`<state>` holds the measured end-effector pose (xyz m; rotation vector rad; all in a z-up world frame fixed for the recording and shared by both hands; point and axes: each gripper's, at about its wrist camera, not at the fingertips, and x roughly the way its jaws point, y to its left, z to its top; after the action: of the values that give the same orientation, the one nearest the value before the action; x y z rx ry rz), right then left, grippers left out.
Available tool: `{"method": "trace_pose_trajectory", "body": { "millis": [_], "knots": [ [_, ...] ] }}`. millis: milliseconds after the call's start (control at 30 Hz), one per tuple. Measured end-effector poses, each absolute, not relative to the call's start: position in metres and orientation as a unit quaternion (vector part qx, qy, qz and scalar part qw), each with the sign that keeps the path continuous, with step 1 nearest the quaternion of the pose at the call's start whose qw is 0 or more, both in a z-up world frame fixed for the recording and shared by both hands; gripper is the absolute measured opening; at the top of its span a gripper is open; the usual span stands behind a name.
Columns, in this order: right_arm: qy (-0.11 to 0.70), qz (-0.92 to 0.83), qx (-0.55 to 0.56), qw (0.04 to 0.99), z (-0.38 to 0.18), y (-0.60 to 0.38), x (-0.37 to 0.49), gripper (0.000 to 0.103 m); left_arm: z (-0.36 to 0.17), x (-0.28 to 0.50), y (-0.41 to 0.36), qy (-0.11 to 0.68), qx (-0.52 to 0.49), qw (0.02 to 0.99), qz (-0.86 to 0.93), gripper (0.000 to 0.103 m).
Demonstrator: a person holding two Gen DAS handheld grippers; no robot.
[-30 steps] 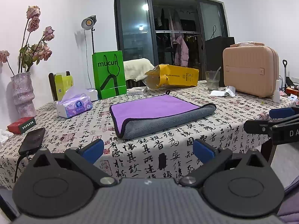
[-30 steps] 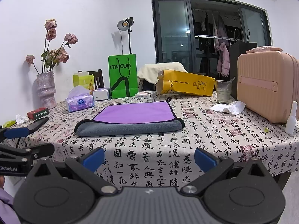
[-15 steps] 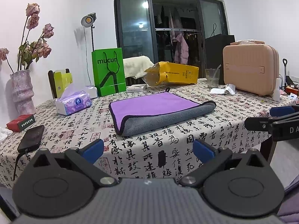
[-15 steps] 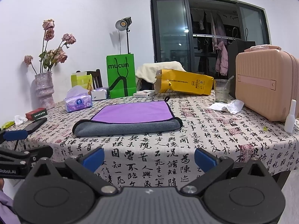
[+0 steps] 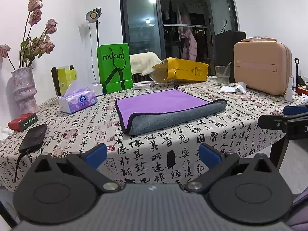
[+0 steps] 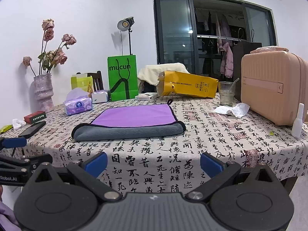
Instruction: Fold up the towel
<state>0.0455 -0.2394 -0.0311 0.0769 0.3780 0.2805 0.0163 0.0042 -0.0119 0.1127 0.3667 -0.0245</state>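
Left gripper (image 5: 153,155) and right gripper (image 6: 153,160): jaws spread wide, holding nothing, short of the worktop (image 6: 221,144) edge. Purple-grey towel (image 6: 130,123) lies folded mid-worktop. Beyond: tissue pack (image 6: 78,105), glass cup (image 6: 226,94) containing a stirrer, yellow bag (image 6: 188,87) on its side.

From my left camera, just left of centre in the upper half, I read "mucun" in dark letters on the green paper bag (image 5: 115,68). On my right camera, at the far left edge low down, white lettering "Robot.AI" sits on the left gripper (image 6: 11,177), its start cut off. The tablecloth (image 6: 192,163) is printed all over with black Chinese calligraphy and red seal stamps. Print on the yellow bag (image 6: 189,85), the tissue pack (image 6: 78,105) and the red box (image 6: 35,116) is too small for me to read.
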Motion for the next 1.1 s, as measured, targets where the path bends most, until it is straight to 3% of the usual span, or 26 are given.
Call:
{"method": "trace_pose_trajectory", "body": {
  "millis": [833, 1000, 1100],
  "knots": [
    [0.192, 0.101, 0.04, 0.975, -0.043, -0.246, 0.1, 0.101, -0.014, 0.077, 0.022, 0.16, 0.061, 0.985, -0.01, 0.102],
    [0.186, 0.097, 0.041, 0.977, -0.045, -0.247, 0.126, 0.096, -0.01, 0.114, 0.031, 0.179, 0.036, 0.983, -0.004, 0.078],
    [0.185, 0.097, 0.039, 0.977, -0.045, -0.25, 0.143, 0.092, -0.009, 0.133, 0.038, 0.198, 0.017, 0.98, -0.003, 0.069]
  ]
}}
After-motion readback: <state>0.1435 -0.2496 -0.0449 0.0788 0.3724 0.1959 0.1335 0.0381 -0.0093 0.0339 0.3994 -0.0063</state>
